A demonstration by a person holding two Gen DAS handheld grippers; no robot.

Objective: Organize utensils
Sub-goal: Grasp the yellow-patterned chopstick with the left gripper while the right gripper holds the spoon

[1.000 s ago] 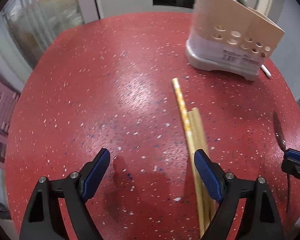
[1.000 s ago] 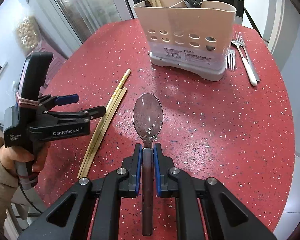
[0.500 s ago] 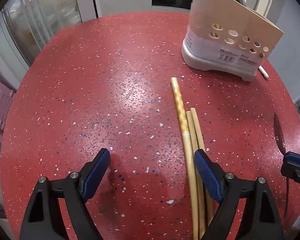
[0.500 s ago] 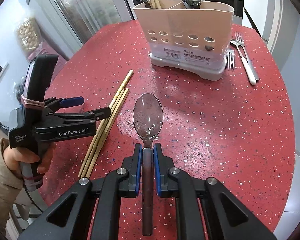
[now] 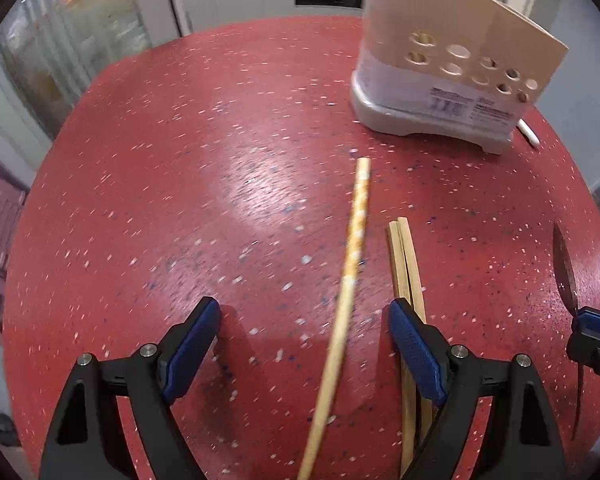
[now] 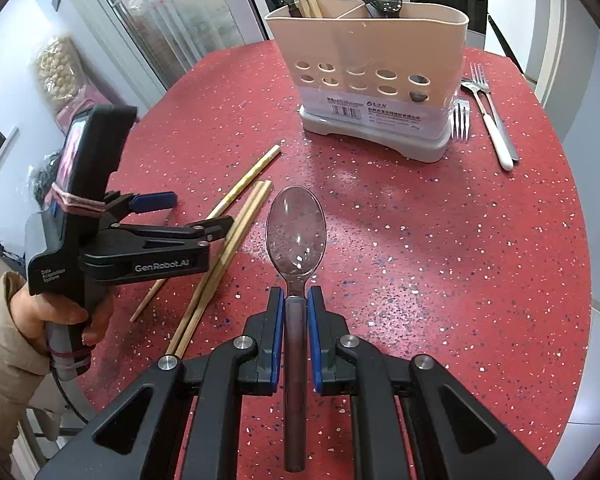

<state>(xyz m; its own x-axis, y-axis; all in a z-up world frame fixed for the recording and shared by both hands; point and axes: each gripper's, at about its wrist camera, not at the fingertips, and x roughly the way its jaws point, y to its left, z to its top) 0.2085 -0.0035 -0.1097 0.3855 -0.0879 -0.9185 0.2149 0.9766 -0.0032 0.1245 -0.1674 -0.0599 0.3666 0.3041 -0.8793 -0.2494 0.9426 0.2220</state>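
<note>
Left wrist view: left gripper point(image 5: 304, 322) has its jaws apart, nothing clamped. The patterned chopstick point(image 5: 350, 276) has swung away from the 2 plain chopsticks point(image 5: 406, 264) since half a second ago and now runs between the blue pads; likely nudged loose, so it can be picked alone. Gripper aims steeply down at the red table point(image 5: 160, 184). The caddy point(image 5: 452, 64) stands beyond.

Right wrist view: right gripper point(image 6: 296, 320), pads clamped on the smoky spoon point(image 6: 296, 228) by its handle, bowl forward, pointing down toward the caddy. Spoon has not moved. Forks point(image 6: 488, 120) lie beside the caddy, unsorted. A hand point(image 6: 66, 312) grips the left tool.
</note>
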